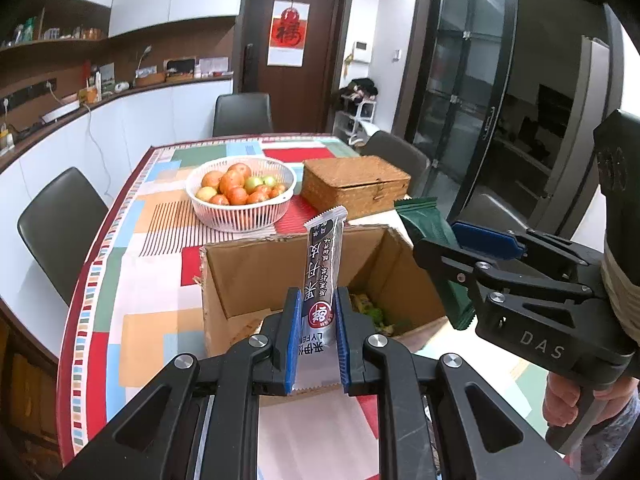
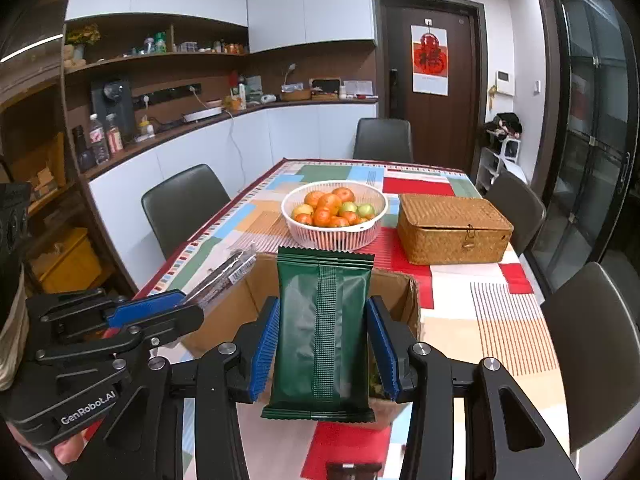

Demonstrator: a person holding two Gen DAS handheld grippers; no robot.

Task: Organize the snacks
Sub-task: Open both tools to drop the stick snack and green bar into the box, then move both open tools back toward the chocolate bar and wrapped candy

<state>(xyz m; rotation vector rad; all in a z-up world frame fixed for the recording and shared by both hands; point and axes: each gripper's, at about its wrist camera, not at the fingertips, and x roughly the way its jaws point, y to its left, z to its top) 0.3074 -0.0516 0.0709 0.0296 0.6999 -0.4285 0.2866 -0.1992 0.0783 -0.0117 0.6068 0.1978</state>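
Up close, an open cardboard box (image 1: 256, 276) sits on a counter (image 2: 500, 320) covered with a patchwork cloth of coloured blocks. Inside the box, at the bottom, lie a few loose wrapped snacks (image 1: 376, 312) in yellow and green; they are too hidden to identify.

Above the box, the left hand-held gripper (image 1: 318, 332) pinches a slim grey-and-white snack stick (image 1: 322, 276) between its blue pads, the stick standing upright over the box opening. The right hand-held gripper (image 2: 324, 344) clamps a dark green snack packet (image 2: 322, 332) by its two long edges, also upright, just above the near side of the box.

Behind the box stands a white slatted plastic basket (image 2: 334, 236) heaped with orange and green round fruit (image 2: 330, 208). Just beside it, to the right, a woven wicker box (image 2: 452, 228) rests with its lid shut and a small metal clasp on the front.
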